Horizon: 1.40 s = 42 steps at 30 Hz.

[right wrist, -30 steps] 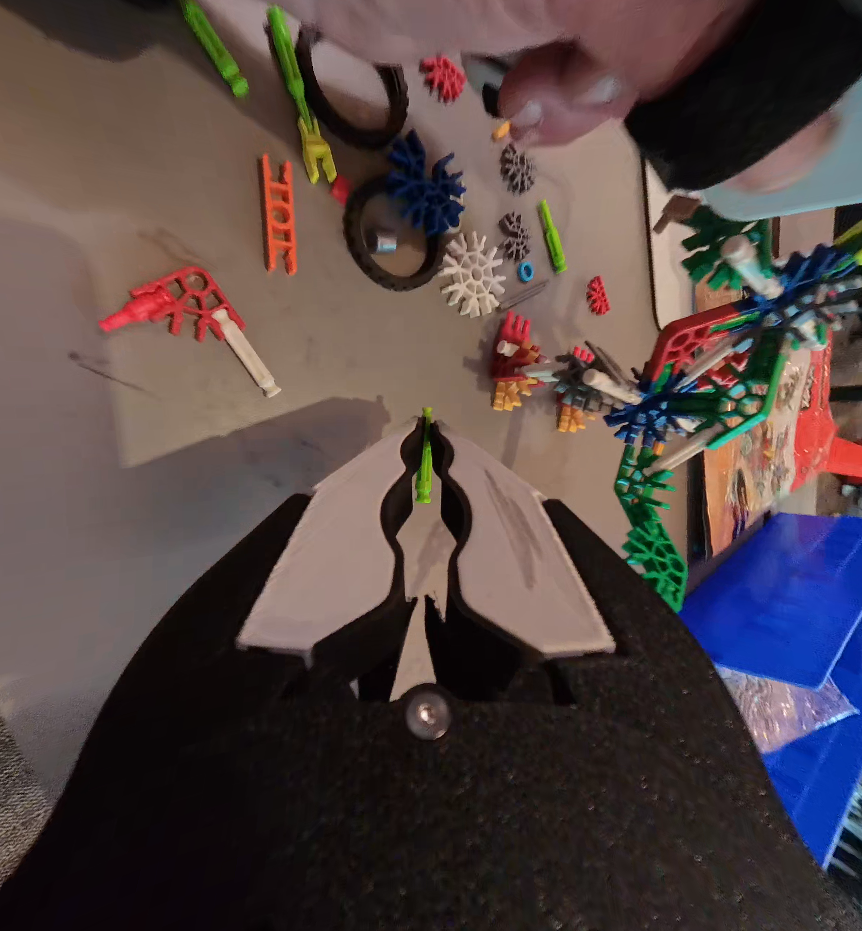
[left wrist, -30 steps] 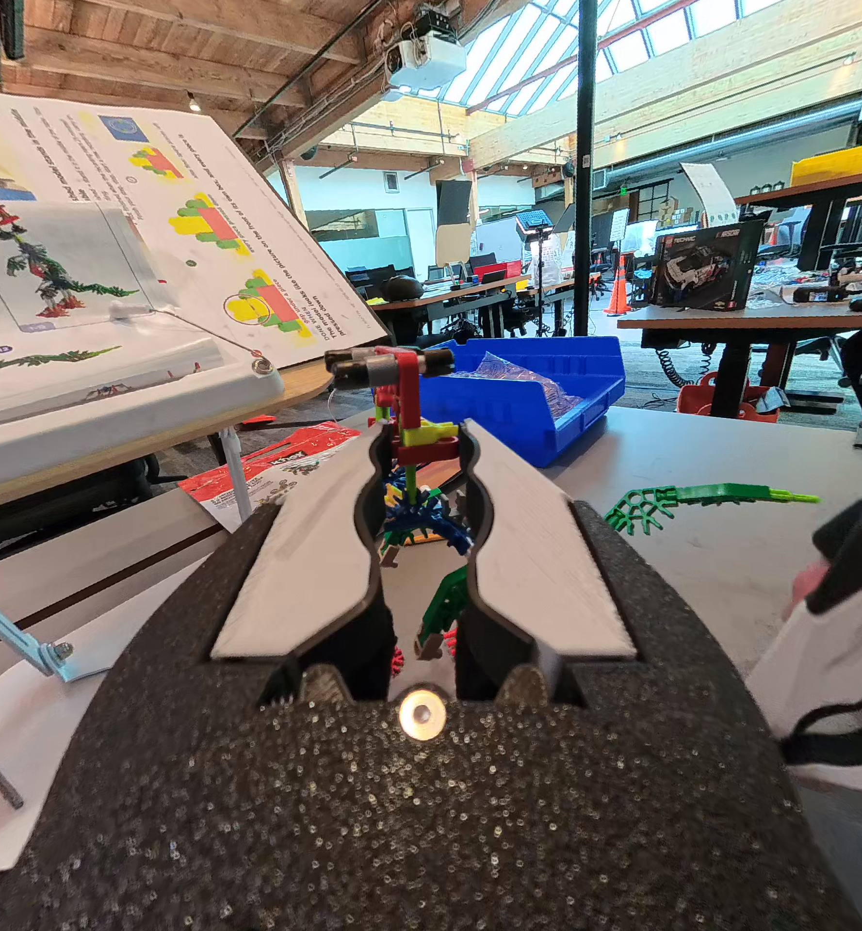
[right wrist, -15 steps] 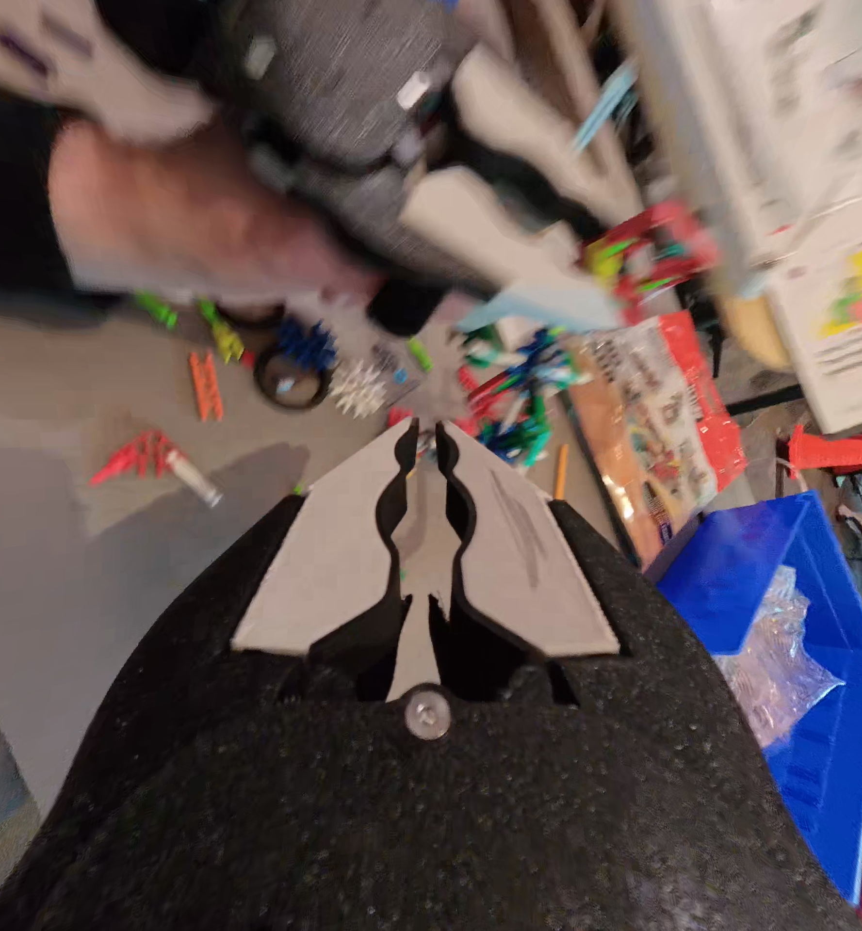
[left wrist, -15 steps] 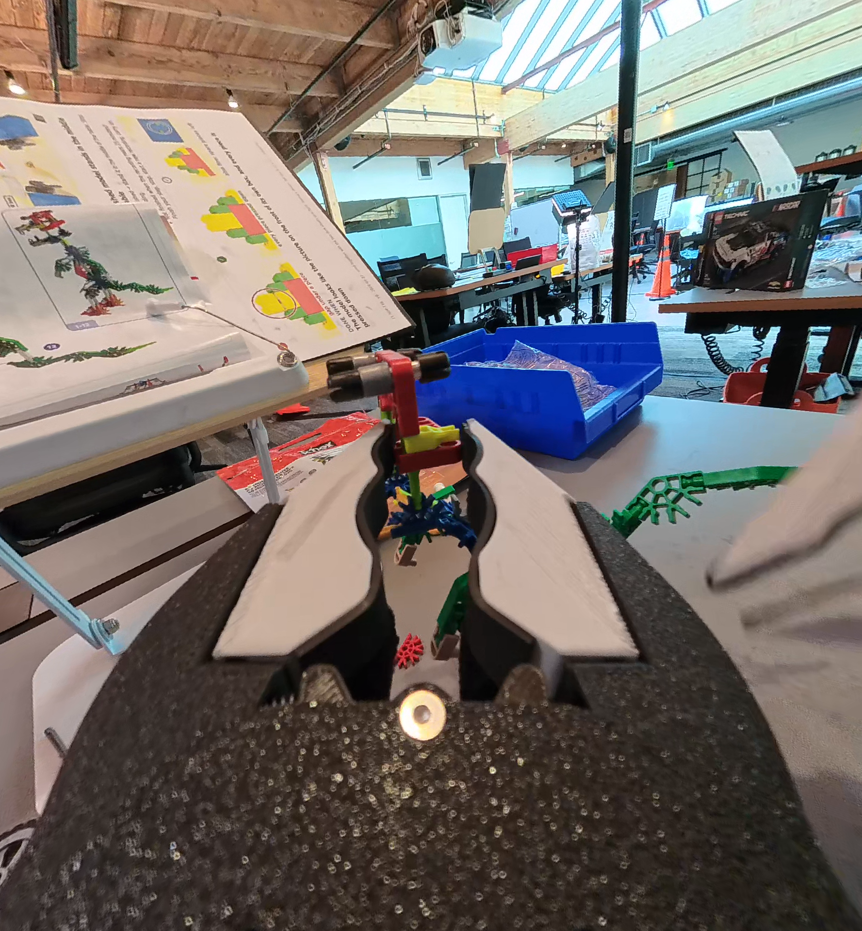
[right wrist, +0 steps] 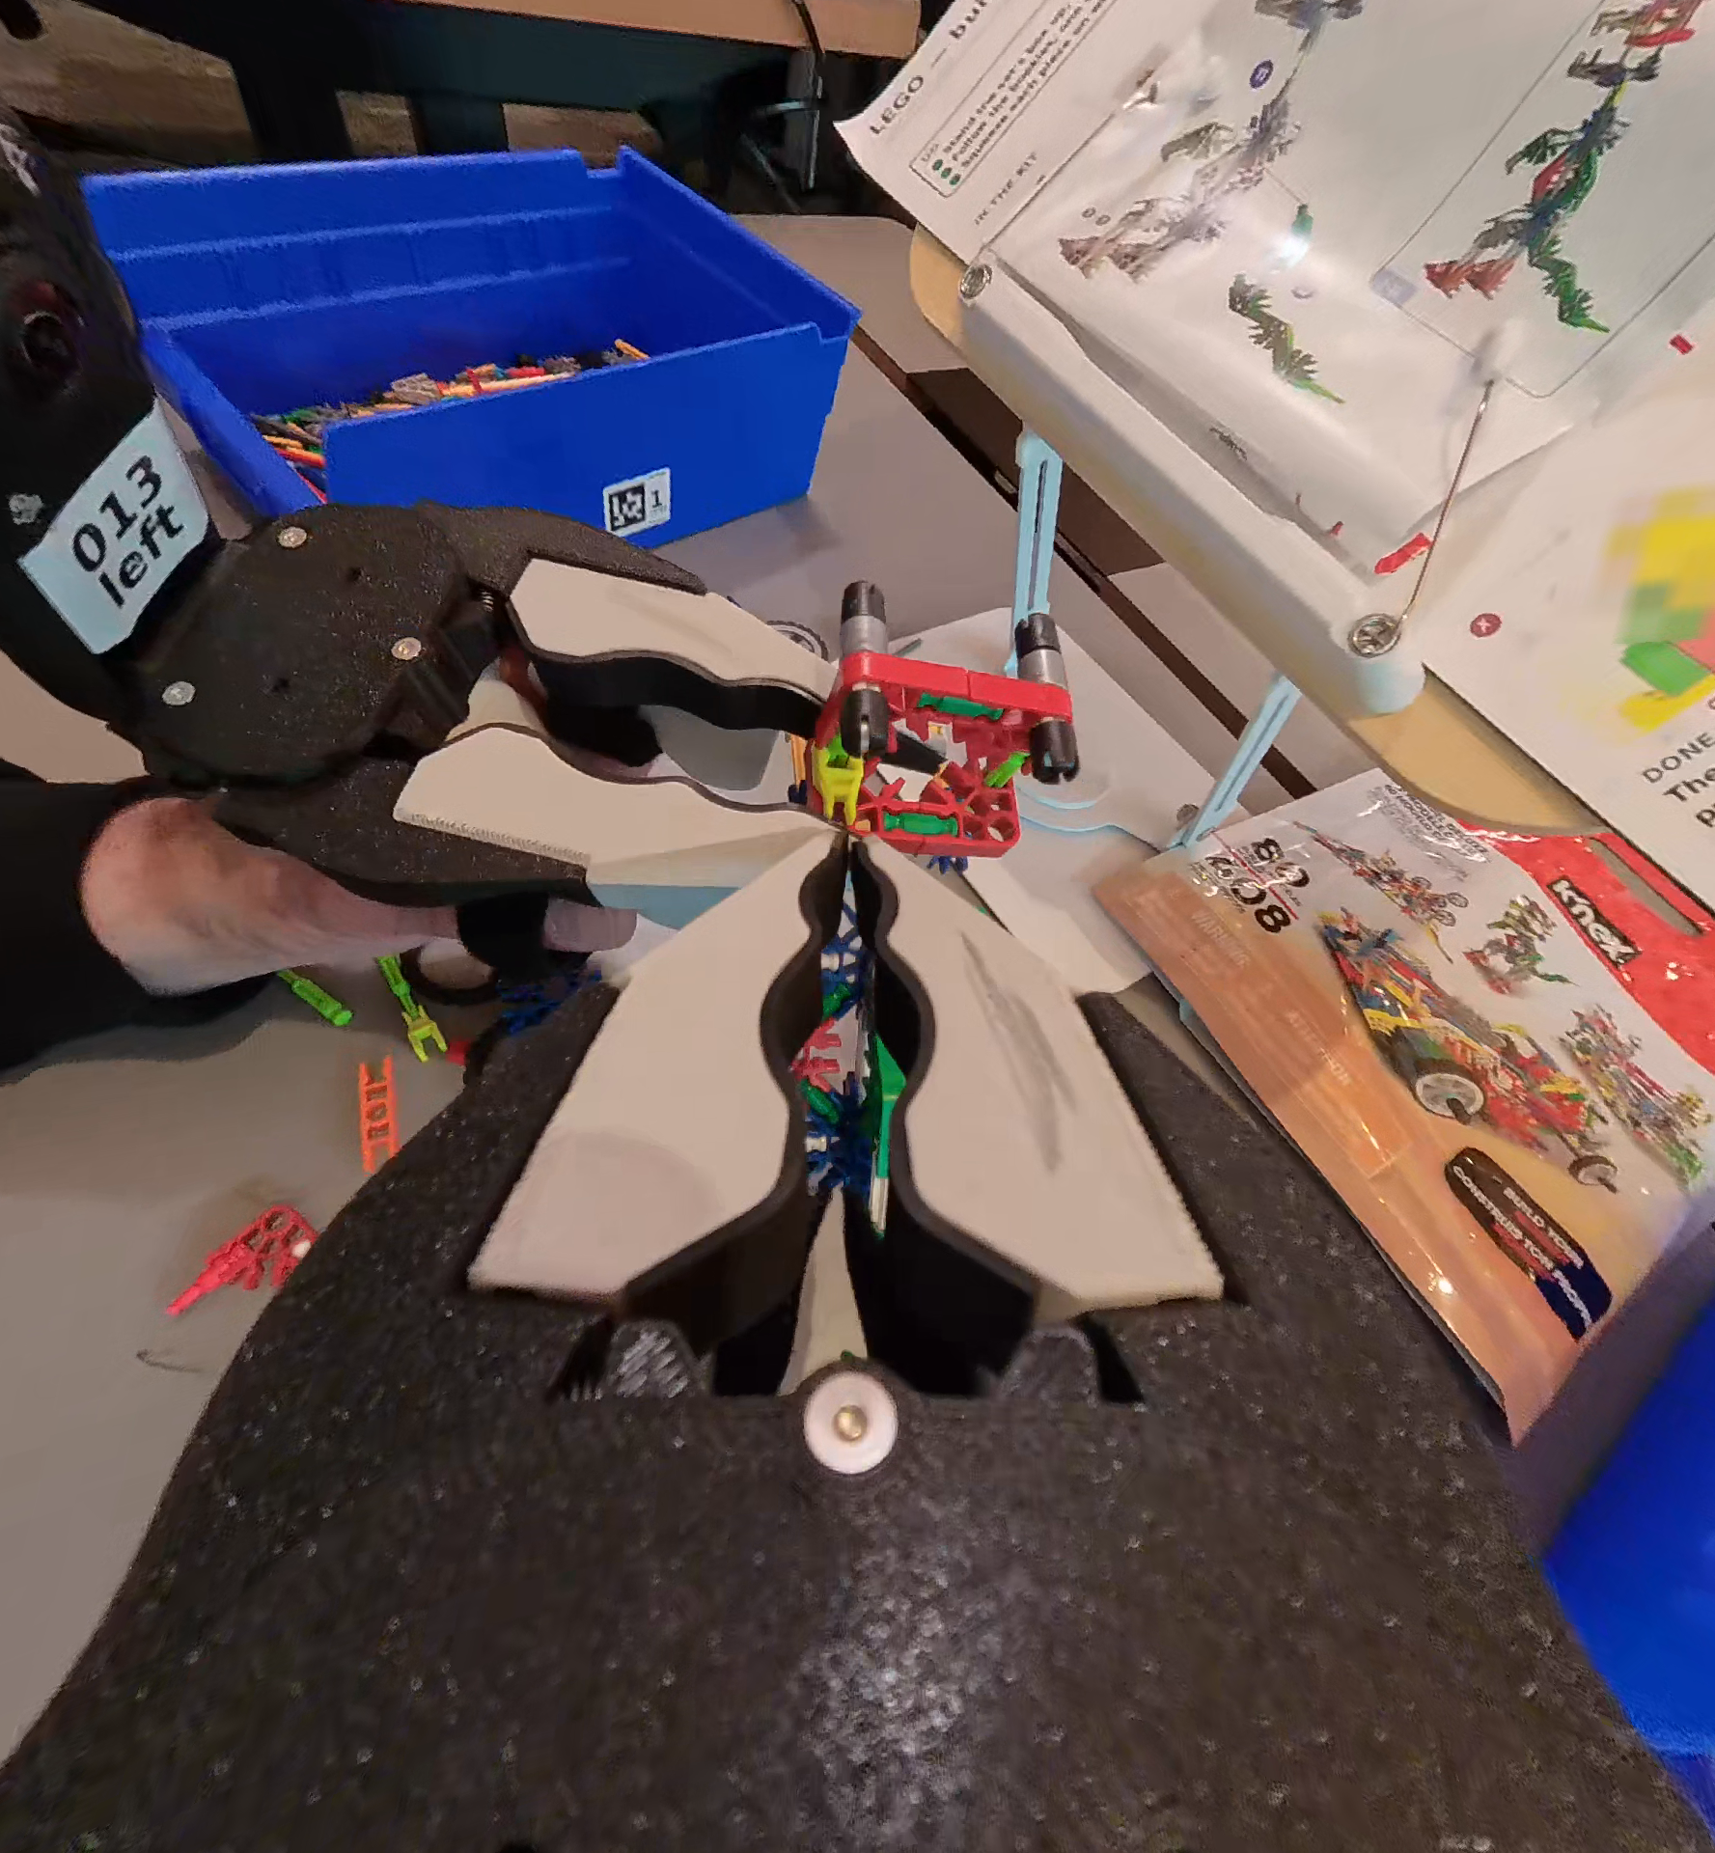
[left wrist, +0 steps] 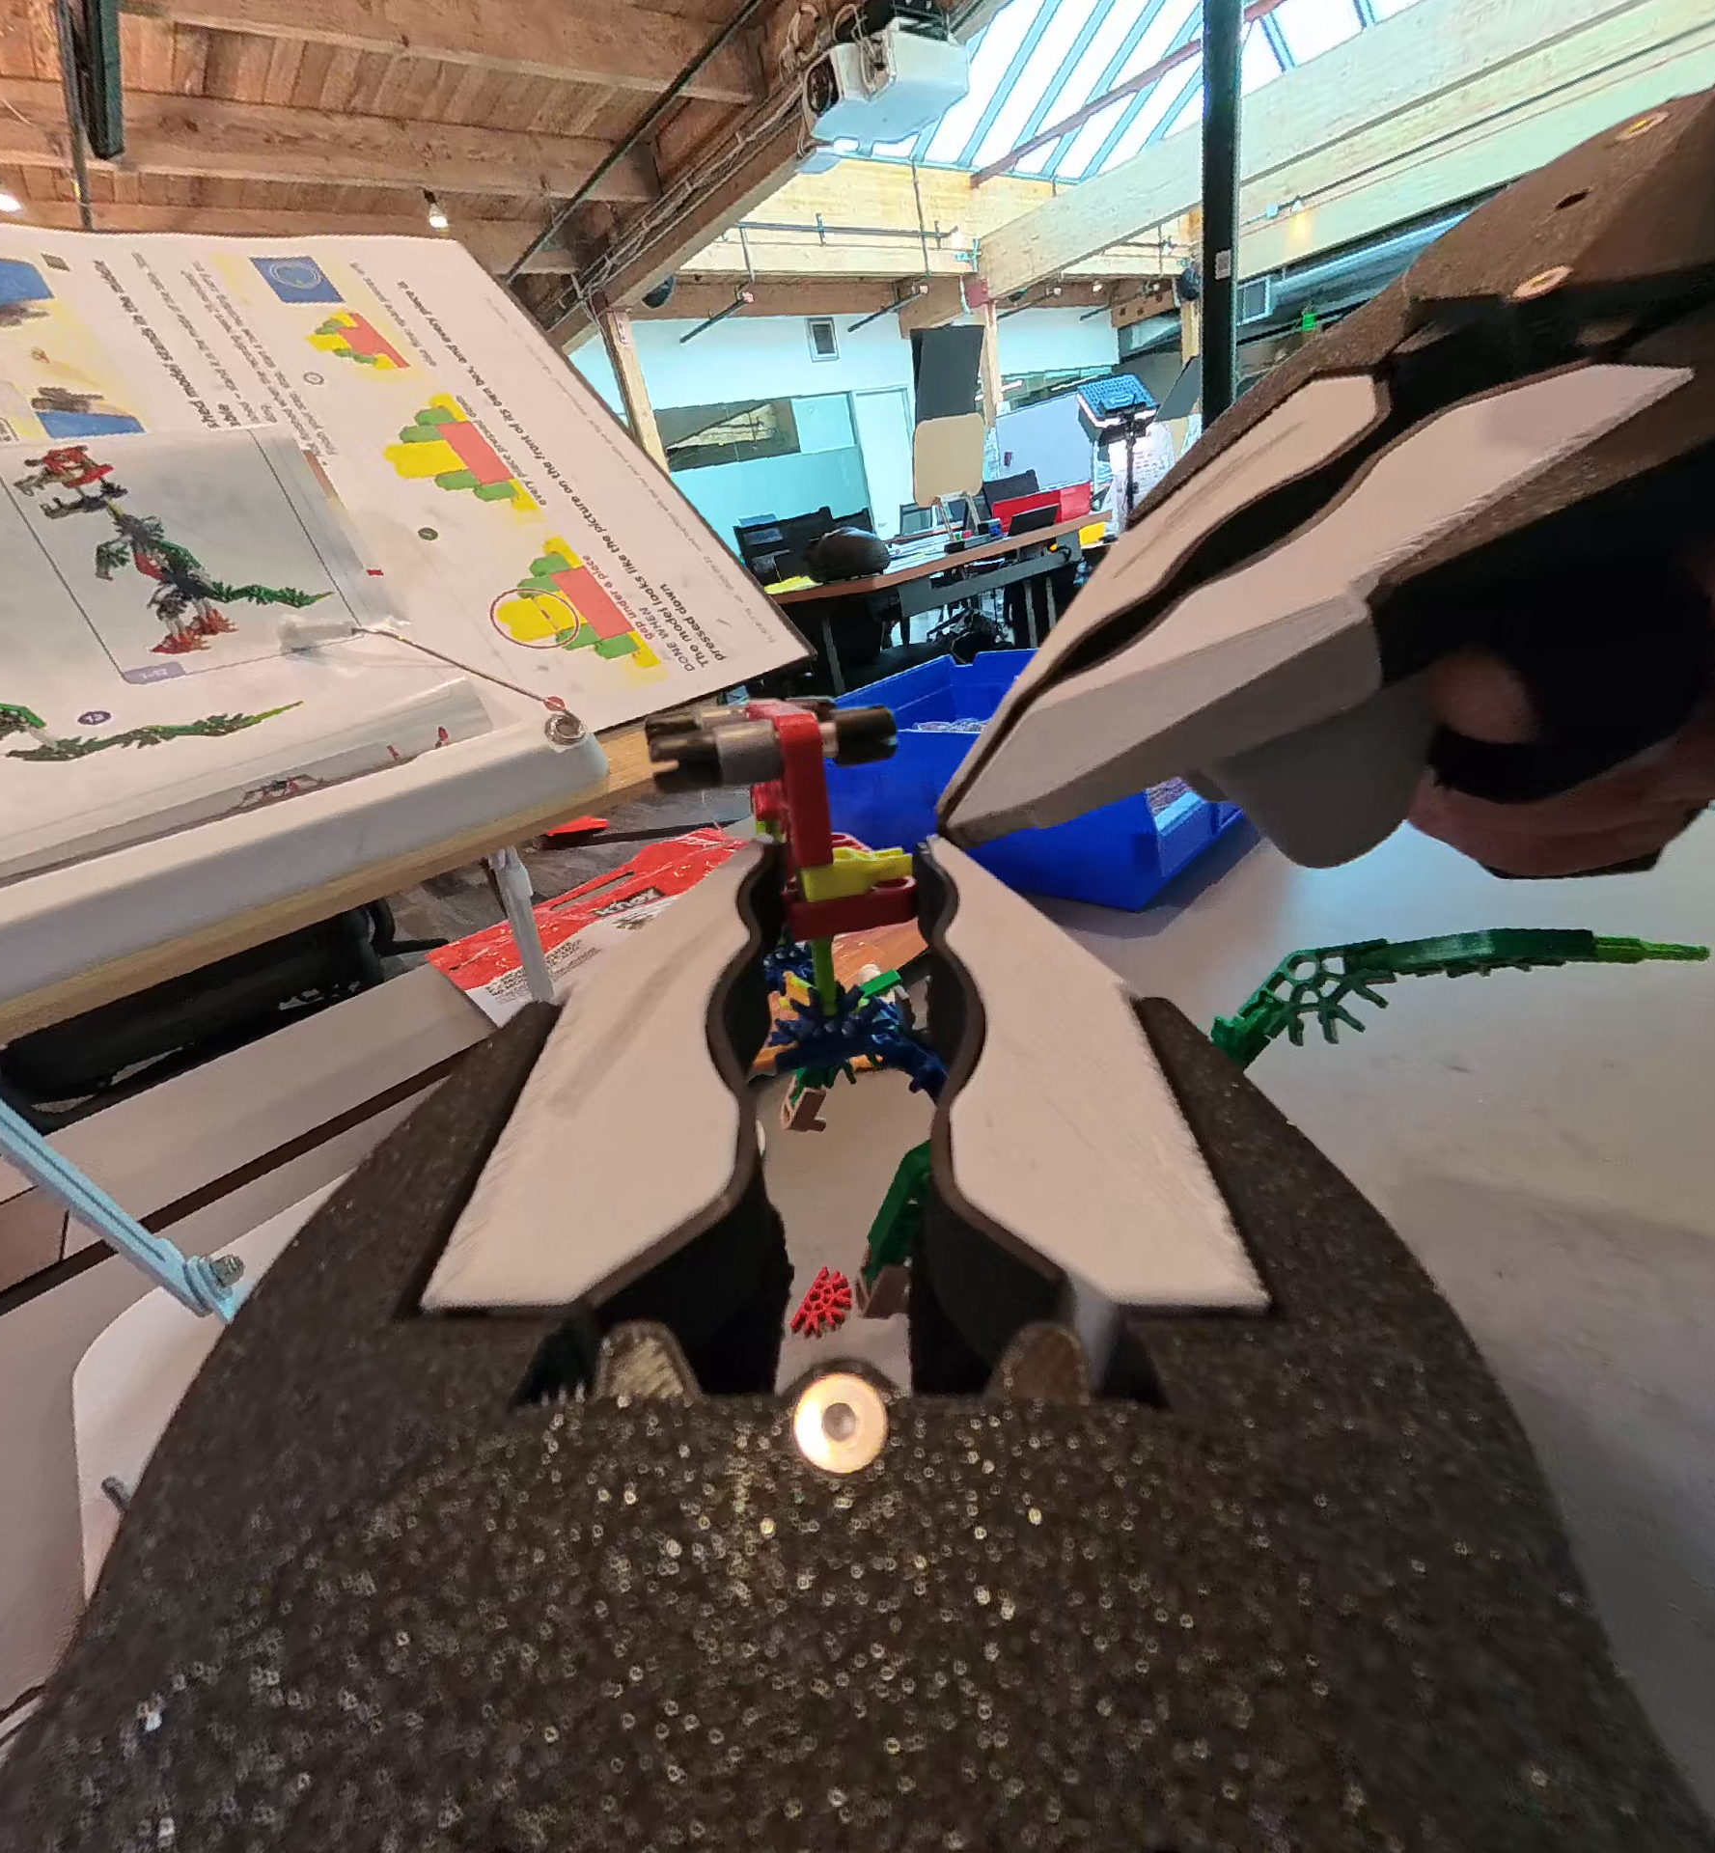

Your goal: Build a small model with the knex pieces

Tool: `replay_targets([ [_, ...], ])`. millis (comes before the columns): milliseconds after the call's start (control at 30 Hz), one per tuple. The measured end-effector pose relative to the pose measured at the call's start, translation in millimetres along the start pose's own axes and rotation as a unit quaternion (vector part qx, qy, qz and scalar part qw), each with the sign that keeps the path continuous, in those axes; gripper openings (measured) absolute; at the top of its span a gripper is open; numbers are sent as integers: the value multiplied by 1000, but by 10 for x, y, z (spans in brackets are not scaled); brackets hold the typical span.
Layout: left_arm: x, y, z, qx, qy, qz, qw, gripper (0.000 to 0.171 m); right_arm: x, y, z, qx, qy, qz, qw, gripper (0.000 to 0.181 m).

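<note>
The left tool [left wrist: 838,862] is clenched on a small red and yellow model [left wrist: 813,802], held up in the air above the table [left wrist: 1535,1253]; its two fingers press the model's lower red and yellow pieces from either side, and the upper red bar with its grey and black stubs stands free above the grip. The right wrist view shows the same hold side on: the left tool [right wrist: 813,762] reaches in from the model's [right wrist: 933,762] left. The grip looks firm but low, so the free top could tilt if pushed sideways. The right tool [right wrist: 848,852] has its jaws drawn together to a thin slit, with its tip touching or just short of the model's lower corner, right beside the left tool's fingertip. I can see nothing pinched at that tip, and whether it holds a small part cannot be told. The model is a boxy frame of red connectors with green rods and one yellow piece. Below the model a larger blue and green build lies on the table. Behind the model is a blue bin [right wrist: 572,441], to its right a slanted stand with printed sheets [right wrist: 1334,201] and a toy packet [right wrist: 1384,1003], and a green frond piece [left wrist: 1435,963] lies well apart
</note>
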<state>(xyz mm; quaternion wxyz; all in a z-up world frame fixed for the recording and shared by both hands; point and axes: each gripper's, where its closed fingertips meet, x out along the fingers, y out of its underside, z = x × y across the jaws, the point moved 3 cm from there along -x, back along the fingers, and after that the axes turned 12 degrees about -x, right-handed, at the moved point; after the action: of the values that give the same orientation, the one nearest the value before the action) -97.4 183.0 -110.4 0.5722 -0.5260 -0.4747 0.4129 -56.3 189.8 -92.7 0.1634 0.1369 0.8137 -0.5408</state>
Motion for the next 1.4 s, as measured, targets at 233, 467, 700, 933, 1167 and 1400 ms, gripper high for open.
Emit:
replay_targets([
  [233, -11, -21, 6, 1, 9, 0, 1000, 24, -7, -57, -33, 14, -22, -28, 999, 6],
  [467, -12, -1, -12, -1, 20, 12, 1000, 25, 38, -30, -69, -21, -23, -16, 999, 4],
  [700, -29, 52, -9, -7, 29, 31, 999, 30, 124, 13, -27, -36, -45, -2, 998, 3],
  [933, -15, 89, -14, -15, 25, 40, 999, 28, 148, 27, -11, -47, -50, 4, 998, 0],
  [1167, -19, 97, 11, -36, 18, 38, 998, 22, 166, -1, 1, -58, -46, 1, 997, 0],
  [1400, -9, 118, 13, -39, 6, 38, 998, 21, 186, 10, 10, -63, -46, 5, 997, 0],
])
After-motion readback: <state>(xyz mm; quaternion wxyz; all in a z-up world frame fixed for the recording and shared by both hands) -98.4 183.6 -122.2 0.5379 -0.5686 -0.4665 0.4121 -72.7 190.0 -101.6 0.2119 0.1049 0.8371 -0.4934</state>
